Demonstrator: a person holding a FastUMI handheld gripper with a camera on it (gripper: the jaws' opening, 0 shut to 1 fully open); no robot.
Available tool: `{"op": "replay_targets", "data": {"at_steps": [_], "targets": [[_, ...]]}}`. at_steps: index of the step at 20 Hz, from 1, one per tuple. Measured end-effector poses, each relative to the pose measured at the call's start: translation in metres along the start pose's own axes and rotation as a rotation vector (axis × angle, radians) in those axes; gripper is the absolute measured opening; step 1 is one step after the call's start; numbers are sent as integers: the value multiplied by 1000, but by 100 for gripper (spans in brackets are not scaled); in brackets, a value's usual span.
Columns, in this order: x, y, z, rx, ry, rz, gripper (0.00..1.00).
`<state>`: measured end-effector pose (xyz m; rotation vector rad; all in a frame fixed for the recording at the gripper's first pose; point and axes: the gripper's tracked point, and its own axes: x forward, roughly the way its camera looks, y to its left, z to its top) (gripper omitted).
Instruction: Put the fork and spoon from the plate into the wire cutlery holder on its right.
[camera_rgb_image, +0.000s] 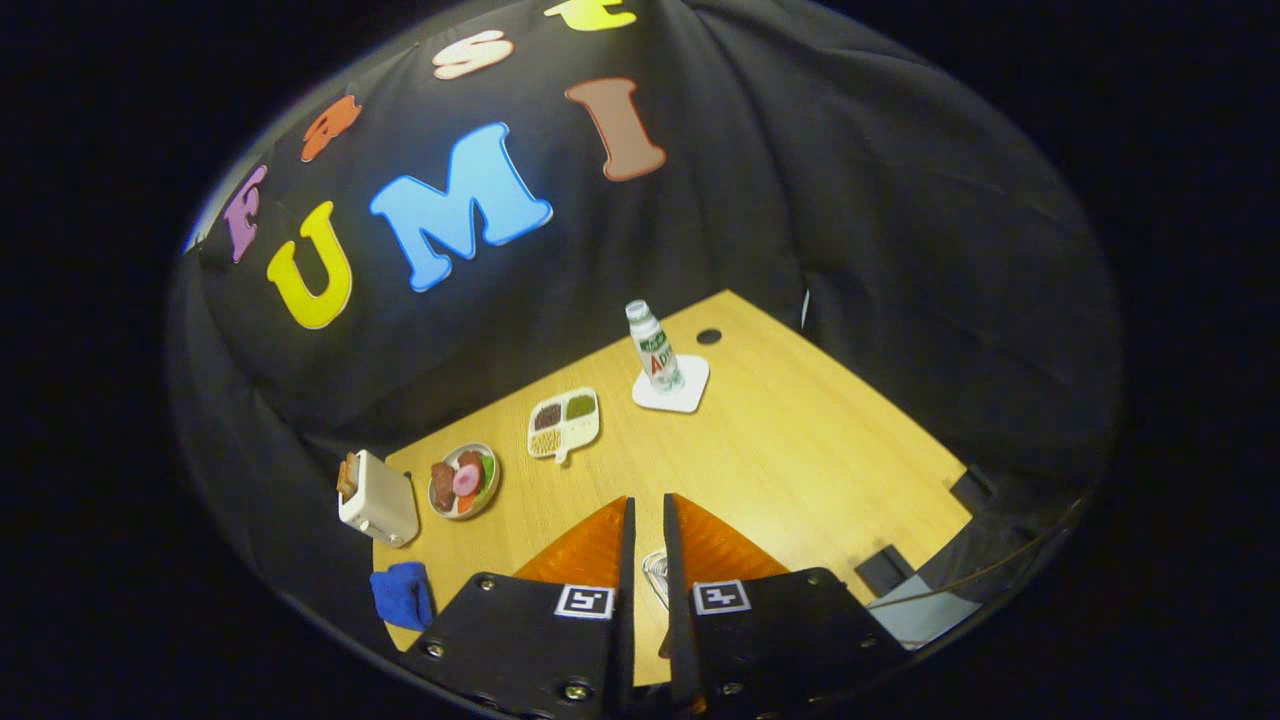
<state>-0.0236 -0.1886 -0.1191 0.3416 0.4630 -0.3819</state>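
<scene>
The gripper (645, 520) hangs above the wooden table (800, 450) with its fingers drawn narrow, a slim gap between them. In that gap, low between the fingers, a bit of wire or metal (655, 575) glints; whether it is the cutlery holder or a utensil, and whether the fingers press on it, cannot be told. The fork, spoon and their plate cannot be picked out.

Beyond the fingers: a bottle (655, 345) on a white coaster (680, 395); to its left a divided tray (563, 425), a food dish (465, 480), a toaster (378, 497) and a blue cloth (402, 595).

Risk, as judged: with the target hidden under the fingers, a blind release could miss the holder or tip it.
</scene>
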Motion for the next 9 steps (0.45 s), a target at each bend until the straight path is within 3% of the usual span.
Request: {"op": "replay_targets", "data": {"at_steps": [5,9], "targets": [[-35,13,68,-121,-297,-30,15],[-59,22,101,-229,-449,-65,14]]}}
